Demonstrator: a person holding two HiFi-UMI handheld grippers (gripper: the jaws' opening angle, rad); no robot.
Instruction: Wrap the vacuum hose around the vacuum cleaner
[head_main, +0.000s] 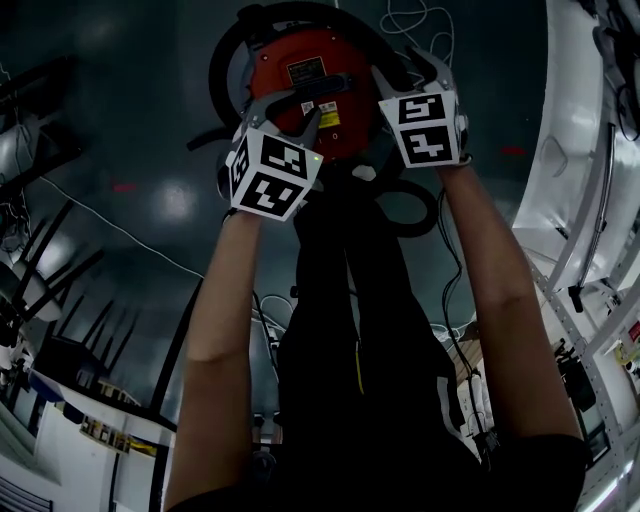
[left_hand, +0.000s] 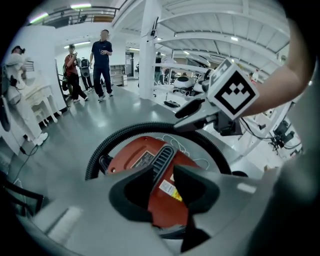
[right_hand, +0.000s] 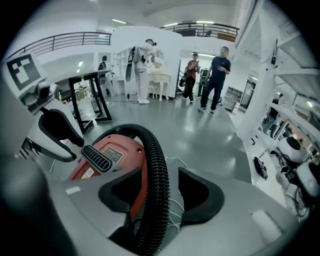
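The red vacuum cleaner (head_main: 310, 75) stands on the grey floor below me, and its black ribbed hose (head_main: 225, 70) curves round its far side. My left gripper (head_main: 290, 108) hovers over the red body (left_hand: 135, 160) beside the black top handle (left_hand: 162, 162). Its jaws stand a little apart, and only the red shell shows between them. My right gripper (head_main: 410, 72) is at the vacuum's right side. The hose (right_hand: 155, 165) runs up between its jaws and leans on the left one, with a gap to the right one. That gripper is open.
A thin white cord (right_hand: 175, 210) lies looped on the floor by the vacuum. Several people (left_hand: 102, 60) stand far off across the hall. A black-legged table (right_hand: 87, 95) is to one side, and a white bench (head_main: 580, 150) runs along the right.
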